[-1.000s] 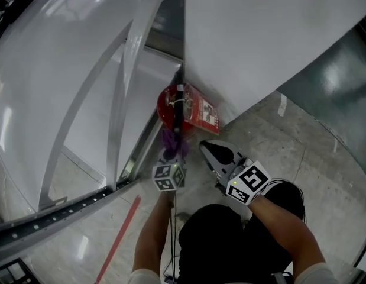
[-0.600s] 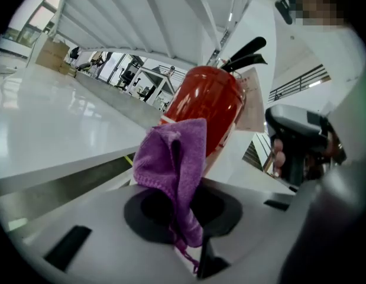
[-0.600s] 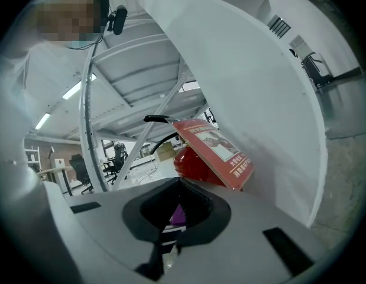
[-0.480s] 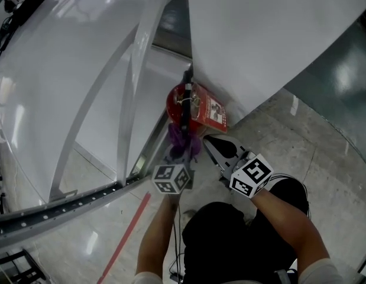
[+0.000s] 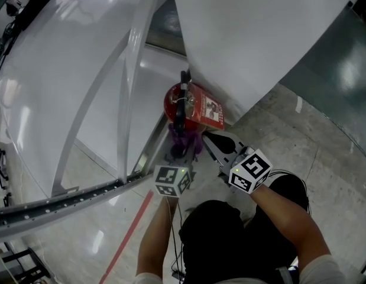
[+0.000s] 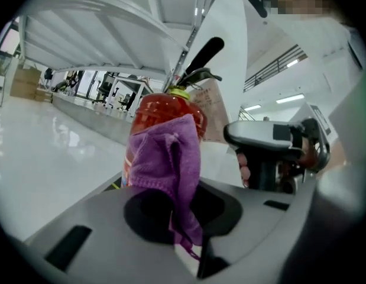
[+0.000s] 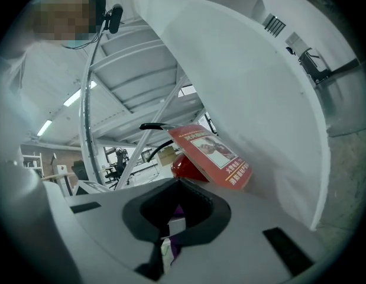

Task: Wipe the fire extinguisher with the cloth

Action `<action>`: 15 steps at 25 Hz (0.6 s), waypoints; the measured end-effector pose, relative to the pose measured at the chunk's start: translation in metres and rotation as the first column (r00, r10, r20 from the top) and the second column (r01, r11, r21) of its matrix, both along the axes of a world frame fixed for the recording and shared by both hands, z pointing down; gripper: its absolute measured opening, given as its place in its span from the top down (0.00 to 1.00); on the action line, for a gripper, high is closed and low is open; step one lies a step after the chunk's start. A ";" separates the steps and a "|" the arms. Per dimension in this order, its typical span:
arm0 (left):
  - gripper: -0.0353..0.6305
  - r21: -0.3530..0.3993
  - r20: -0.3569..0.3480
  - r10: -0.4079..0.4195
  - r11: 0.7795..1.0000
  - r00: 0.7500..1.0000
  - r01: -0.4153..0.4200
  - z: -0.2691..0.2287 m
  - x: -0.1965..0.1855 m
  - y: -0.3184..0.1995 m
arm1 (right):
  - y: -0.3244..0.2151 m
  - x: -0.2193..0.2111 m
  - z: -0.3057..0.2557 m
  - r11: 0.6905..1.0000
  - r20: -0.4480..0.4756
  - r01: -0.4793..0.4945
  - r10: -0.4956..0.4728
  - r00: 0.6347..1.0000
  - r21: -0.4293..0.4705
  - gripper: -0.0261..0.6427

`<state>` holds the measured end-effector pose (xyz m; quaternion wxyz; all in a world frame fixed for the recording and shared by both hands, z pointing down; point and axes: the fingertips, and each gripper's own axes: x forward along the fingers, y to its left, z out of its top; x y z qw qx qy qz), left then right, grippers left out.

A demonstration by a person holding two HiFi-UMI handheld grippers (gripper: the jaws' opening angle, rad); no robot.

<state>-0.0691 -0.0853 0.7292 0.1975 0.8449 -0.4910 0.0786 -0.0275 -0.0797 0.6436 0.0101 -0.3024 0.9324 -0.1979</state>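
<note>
The left gripper [image 6: 183,215] pinches the one purple cloth [image 6: 165,158] and presses it flat against the side of the single red fire extinguisher [image 6: 156,108], probably so the cloth's broad face rubs the cylinder. The right gripper [image 7: 178,203], the second of two, waits just beside the extinguisher, its jaws pressed together on nothing and apparently idle.

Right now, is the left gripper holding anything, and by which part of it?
Yes. The left gripper is shut on the purple cloth, pinching its lower hanging end. The rest bunches up above the jaws, in front of the red fire extinguisher.
</note>
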 end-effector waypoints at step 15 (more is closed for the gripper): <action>0.85 0.229 0.113 0.076 0.968 0.991 -0.100 -0.064 0.010 0.007 | 0.003 0.006 -0.006 0.999 0.020 0.030 -0.031 0.999 0.020 0.94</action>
